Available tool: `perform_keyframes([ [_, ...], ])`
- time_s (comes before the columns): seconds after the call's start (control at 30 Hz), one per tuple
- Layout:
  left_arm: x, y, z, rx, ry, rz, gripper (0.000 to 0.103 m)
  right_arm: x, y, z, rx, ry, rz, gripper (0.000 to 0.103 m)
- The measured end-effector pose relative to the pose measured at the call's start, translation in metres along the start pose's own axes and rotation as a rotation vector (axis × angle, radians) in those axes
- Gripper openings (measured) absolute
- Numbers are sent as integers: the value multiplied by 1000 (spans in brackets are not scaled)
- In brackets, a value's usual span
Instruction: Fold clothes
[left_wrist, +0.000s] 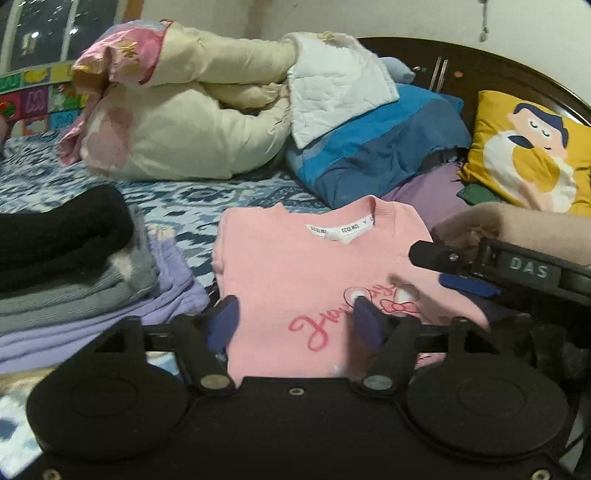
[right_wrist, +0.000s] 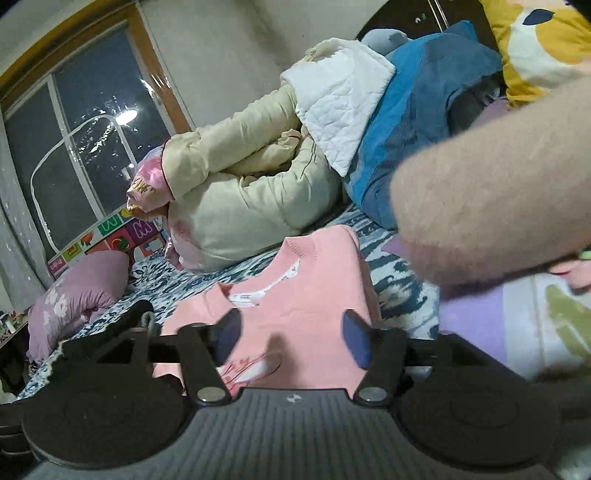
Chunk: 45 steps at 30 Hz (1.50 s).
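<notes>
A pink sweater (left_wrist: 303, 266) with red script lettering lies folded on the blue patterned bed sheet (left_wrist: 177, 206), collar and label facing away. My left gripper (left_wrist: 295, 319) stands open over its near edge, and the blue pads do not press the cloth. My right gripper (left_wrist: 439, 267) comes in from the right over the sweater's right side, jaws apart. In the right wrist view the right gripper (right_wrist: 291, 336) is open above the pink sweater (right_wrist: 303, 291), with nothing pinched. A beige sleeve (right_wrist: 480, 203) crosses the right of that view.
A stack of folded clothes (left_wrist: 74, 266), black over grey over lilac, sits left of the sweater. Behind it lie a cream quilt (left_wrist: 184, 122), a blue blanket (left_wrist: 369, 147) and a yellow cushion (left_wrist: 528, 155). A lilac cloth (right_wrist: 480, 325) lies at the right, a pink pillow (right_wrist: 81, 288) by the window.
</notes>
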<state>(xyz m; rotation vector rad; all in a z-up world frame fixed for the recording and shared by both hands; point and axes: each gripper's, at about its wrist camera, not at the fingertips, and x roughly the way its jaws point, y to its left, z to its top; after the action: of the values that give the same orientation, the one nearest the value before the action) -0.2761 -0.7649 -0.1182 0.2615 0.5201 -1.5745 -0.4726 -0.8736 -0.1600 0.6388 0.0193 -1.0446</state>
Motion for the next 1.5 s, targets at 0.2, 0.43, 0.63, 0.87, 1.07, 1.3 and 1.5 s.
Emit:
perform_keyframes([
  [0.2,-34,-16,5,-59,67,46,91,-36,18,5,-26,91,-58,100],
  [0.43,-65,-38,6,-6,94,146,103,-83,38,18,-132,146,-174,103],
  [0.63,-88,-49,5,-21,89,216,103,-116,47,28,-184,181,-195,103],
  [0.87,-116,-63,12,-24,122,248,103,-155,63,31,-235,215,-196,103],
  [1.07,-145,-77,18,29,86,263,103,-177,68,33,-230,227,-214,103],
  [1.3,-166,-85,24,32,70,279,103,-190,85,40,-262,243,-221,103],
  [1.5,-169,-85,25,26,86,294,103,-194,96,44,-289,262,-217,103],
])
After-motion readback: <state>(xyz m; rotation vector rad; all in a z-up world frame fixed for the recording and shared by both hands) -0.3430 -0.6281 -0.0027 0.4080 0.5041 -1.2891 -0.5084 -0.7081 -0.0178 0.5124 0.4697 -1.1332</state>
